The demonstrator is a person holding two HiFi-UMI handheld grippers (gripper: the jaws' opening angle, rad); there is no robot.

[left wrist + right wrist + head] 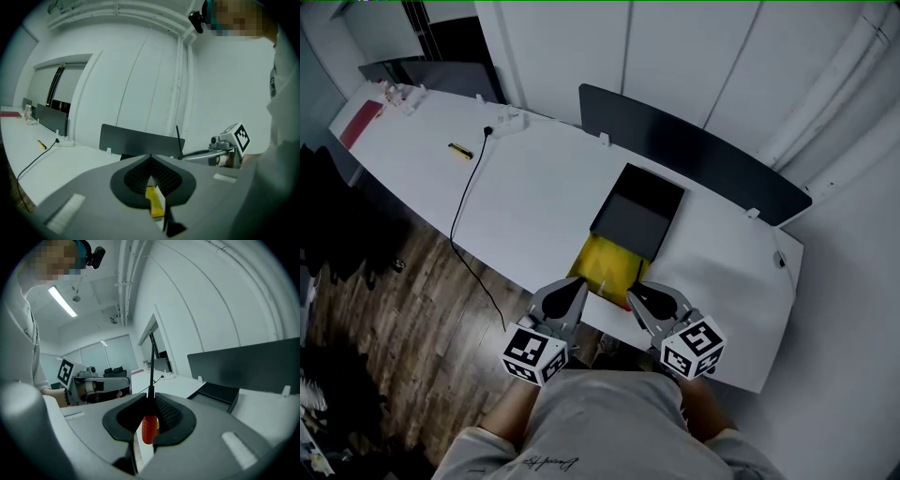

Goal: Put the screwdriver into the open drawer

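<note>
A black drawer box (639, 208) sits on the white table (534, 197), and its yellow drawer (602, 264) is pulled out toward me. My right gripper (636, 291) (151, 397) hovers just before the drawer's front, shut on the screwdriver (148, 426). Its red handle sits between the pads and its black shaft sticks up past the tips. My left gripper (578, 284) (150, 158) is beside it at the drawer's near left corner, jaws together with nothing held. The yellow drawer (154, 201) shows through the gap below its tips.
A dark partition panel (694, 141) stands behind the box. A black cable (467, 202) runs from a power strip (508, 122) over the table's near edge. A yellow-and-black pen (460, 150) lies at far left. Wooden floor (384, 309) lies below the table's left.
</note>
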